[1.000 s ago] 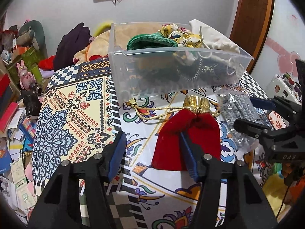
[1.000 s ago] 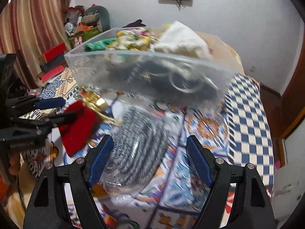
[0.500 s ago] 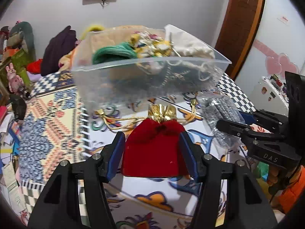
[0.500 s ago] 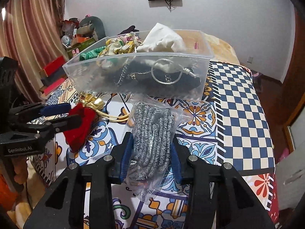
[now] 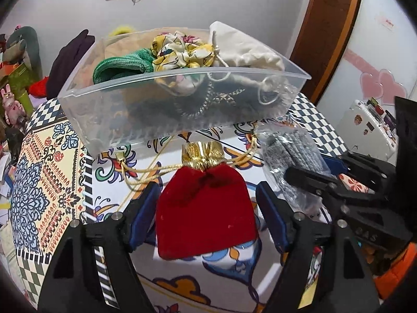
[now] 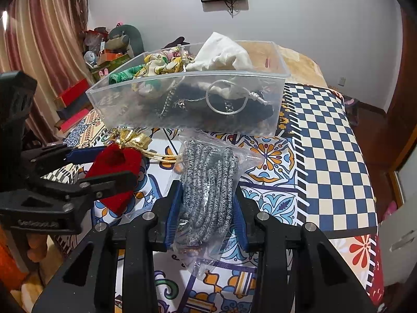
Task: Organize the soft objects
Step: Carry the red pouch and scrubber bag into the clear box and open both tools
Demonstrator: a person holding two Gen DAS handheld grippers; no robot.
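Note:
A red velvet pouch [image 5: 206, 211] with a gold top and cord lies on the patterned bedspread. My left gripper [image 5: 208, 214] is open with its blue pads on either side of the pouch, apart from it. My right gripper [image 6: 206, 211] is shut on a clear bag of grey knitted cord [image 6: 208, 190], which also shows in the left wrist view [image 5: 294, 161]. Behind both stands a clear plastic bin [image 5: 146, 112] holding a green knit item [image 5: 122, 65], a yellow floral scrunchie [image 5: 182, 52] and a white pouch [image 5: 245, 49]. The bin also shows in the right wrist view [image 6: 146, 109].
The bedspread [image 6: 325, 140] has a blue and cream checkered border at the right. Clutter, boxes and toys [image 5: 15, 78] stand left of the bed. A wooden door [image 5: 328, 34] is at the back right. The left gripper [image 6: 86, 172] shows in the right wrist view.
My right gripper has closed on the bag of grey cord. My left gripper has moved over the red pouch so that its open fingers straddle it.

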